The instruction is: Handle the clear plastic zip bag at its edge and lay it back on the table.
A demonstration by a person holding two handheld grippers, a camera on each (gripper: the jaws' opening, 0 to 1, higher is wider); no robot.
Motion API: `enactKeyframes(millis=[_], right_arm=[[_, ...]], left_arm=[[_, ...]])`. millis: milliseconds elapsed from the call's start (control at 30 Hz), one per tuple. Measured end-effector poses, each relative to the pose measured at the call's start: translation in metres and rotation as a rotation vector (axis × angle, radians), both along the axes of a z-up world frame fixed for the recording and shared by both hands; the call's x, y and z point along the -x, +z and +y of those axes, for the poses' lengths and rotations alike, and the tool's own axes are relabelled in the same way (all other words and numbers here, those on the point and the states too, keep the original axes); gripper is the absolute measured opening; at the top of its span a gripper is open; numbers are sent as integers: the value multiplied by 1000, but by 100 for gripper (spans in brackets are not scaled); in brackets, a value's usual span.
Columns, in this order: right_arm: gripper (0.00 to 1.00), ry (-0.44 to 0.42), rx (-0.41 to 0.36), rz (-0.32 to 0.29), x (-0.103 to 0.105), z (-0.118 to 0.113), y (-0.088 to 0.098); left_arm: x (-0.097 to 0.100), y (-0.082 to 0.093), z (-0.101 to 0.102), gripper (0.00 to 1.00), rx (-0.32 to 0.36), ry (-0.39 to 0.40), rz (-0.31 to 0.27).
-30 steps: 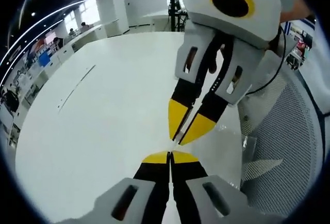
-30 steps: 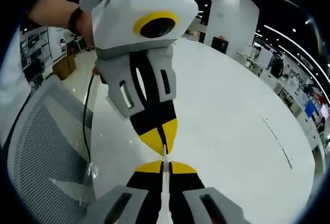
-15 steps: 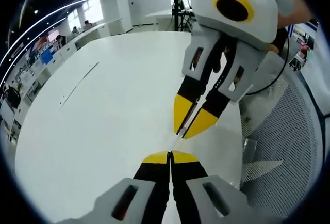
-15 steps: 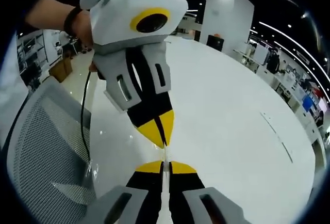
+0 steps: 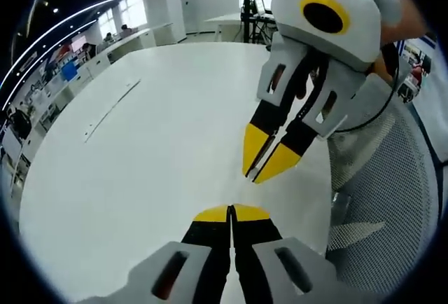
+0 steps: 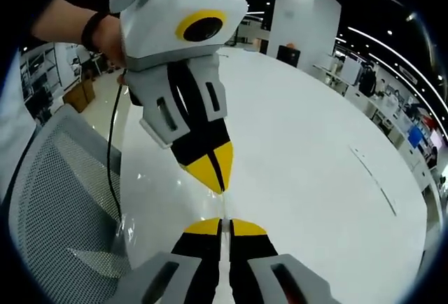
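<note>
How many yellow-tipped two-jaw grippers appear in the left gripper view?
2. The left gripper rises from the bottom edge, jaws together; the right gripper reaches in from the upper right above the white table.

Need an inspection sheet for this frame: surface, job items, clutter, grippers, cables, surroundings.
Surface: white table, glossy, bare where visible.
Job's things: clear bag, only a thin edge visible between the two grippers' tips.
Clutter: nothing seen.
Grippers: left gripper shut on that edge; right gripper jaws together, the edge running into them.
Cables: black cable hanging from the left gripper over the table edge.
Surroundings: grey mesh chair beside the table; open office with desks behind.
</note>
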State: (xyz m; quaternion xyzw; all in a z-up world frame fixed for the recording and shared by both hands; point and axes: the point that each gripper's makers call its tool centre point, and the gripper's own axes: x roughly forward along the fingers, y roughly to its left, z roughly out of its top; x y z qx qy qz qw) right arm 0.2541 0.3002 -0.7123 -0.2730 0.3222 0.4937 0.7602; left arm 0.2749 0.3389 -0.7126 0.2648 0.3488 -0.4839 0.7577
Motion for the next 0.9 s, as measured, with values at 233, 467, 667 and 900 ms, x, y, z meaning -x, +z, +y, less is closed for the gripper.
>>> enactKeyframes(millis=[233,467,667,900], right_arm=[[0,-66,-47,37,2,-21,0],[0,-43,-33,32,4,-14,-4],[0,-32,-32,26,2,-6,-4],[0,9,-17,13,1,5,1]], left_arm=[[-2,7,13,0,112,60,35],[1,10,-1,0,68,-30,-12],[3,11,-16,12,56,-121,-47],[14,14,-34,7,26,-228,-63]])
